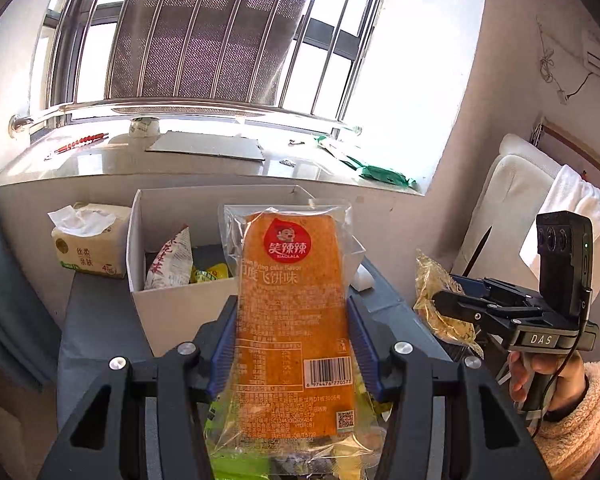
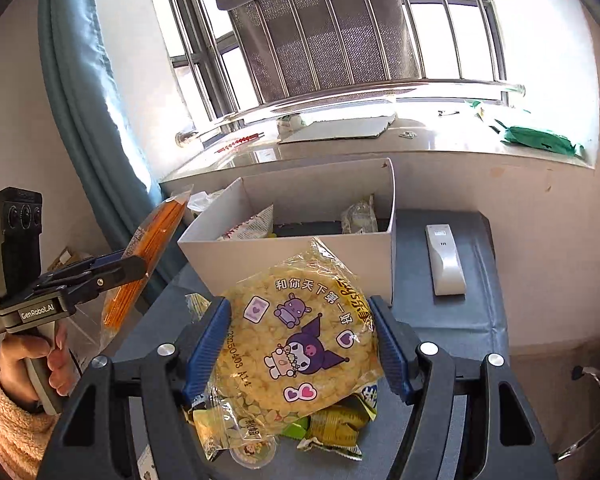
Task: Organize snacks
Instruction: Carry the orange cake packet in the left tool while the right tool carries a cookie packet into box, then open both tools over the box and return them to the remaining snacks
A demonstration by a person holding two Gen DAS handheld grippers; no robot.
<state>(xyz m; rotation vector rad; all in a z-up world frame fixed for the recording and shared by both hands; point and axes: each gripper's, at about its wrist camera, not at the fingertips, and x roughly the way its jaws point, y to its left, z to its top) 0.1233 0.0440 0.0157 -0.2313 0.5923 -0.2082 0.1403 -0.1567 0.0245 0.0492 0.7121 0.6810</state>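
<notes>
By the window, the box [image 2: 300, 236] sits ahead on the gray surface [image 2: 460, 312]. Your left gripper [image 1: 292, 344] clamps the orange pack [image 1: 296, 312] upright; your right gripper [image 2: 300, 344] seemingly pinches the rice cake [image 2: 300, 336], nearer the box.

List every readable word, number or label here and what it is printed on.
"XIAOLALA": orange snack packet, red badge.
"6 974476 770573": its barcode.
"DAS": right gripper body.
"GenRobot.AI": left gripper body.
"2025 04 03 A14": round rice cracker packet.
Packets' fine print: too small.
</notes>
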